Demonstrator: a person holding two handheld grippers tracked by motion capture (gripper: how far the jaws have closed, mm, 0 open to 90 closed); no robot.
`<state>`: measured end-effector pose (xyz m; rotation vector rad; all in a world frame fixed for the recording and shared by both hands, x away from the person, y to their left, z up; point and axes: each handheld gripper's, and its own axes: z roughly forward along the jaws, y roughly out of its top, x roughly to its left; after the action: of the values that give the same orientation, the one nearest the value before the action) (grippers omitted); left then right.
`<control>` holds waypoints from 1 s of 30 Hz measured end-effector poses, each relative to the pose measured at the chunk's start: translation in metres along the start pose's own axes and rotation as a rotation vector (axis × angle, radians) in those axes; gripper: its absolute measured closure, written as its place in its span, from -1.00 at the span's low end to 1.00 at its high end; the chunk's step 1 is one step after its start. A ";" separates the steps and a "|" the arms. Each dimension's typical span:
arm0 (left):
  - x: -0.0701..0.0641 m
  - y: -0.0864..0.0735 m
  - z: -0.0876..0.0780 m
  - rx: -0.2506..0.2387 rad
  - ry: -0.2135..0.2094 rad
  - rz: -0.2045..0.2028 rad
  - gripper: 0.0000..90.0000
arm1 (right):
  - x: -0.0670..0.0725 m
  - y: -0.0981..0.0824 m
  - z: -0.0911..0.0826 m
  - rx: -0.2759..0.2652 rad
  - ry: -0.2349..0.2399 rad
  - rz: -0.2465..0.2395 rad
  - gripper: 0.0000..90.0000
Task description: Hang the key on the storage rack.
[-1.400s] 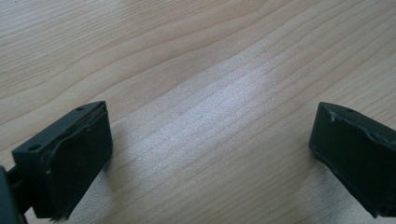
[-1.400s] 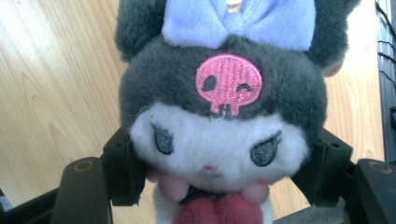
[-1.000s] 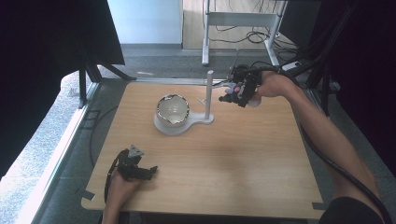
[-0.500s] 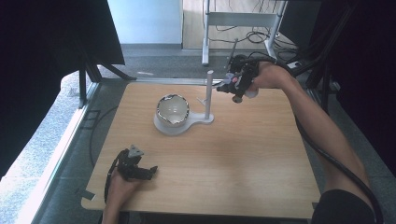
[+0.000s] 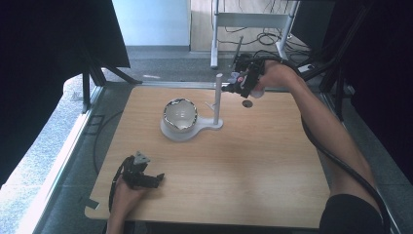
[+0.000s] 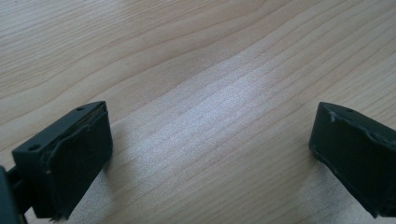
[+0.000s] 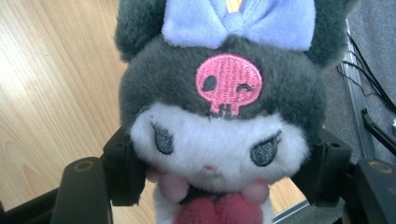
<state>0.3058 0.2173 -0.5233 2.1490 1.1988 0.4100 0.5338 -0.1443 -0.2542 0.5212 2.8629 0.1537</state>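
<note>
My right gripper hangs above the far edge of the wooden table, just right of the top of a white post. It is shut on a plush toy: a dark grey hood with a pink skull patch, a lilac bow and a white face. Its pads press the toy's cheeks from both sides. The toy is a small pinkish spot at the jaws in the high view. My left gripper rests on the table near the front left corner, open over bare wood.
The post rises from a white stand that also carries a shiny bowl at the table's middle back. A small dark disc lies on the wood under the right hand. Cables and a metal frame lie on the floor beyond.
My right gripper, still holding the plush toy, has risen and drifted toward the far edge and slightly left, closer to the post's top. The left gripper has stayed put.
</note>
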 end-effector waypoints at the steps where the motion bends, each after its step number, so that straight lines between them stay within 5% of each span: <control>1: 0.000 0.000 0.000 0.000 0.000 0.000 -1.00 | 0.000 0.001 0.001 -0.001 0.002 -0.001 -0.35; 13: 0.000 0.000 0.000 0.000 0.000 0.000 -1.00 | 0.012 0.010 0.010 -0.007 0.028 -0.038 -0.35; 30: 0.000 0.000 0.000 0.003 -0.001 0.001 -1.00 | 0.030 -0.006 0.024 0.028 0.046 -0.043 -0.35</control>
<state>0.3058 0.2174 -0.5231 2.1521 1.1989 0.4083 0.5105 -0.1375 -0.2844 0.4671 2.9224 0.1199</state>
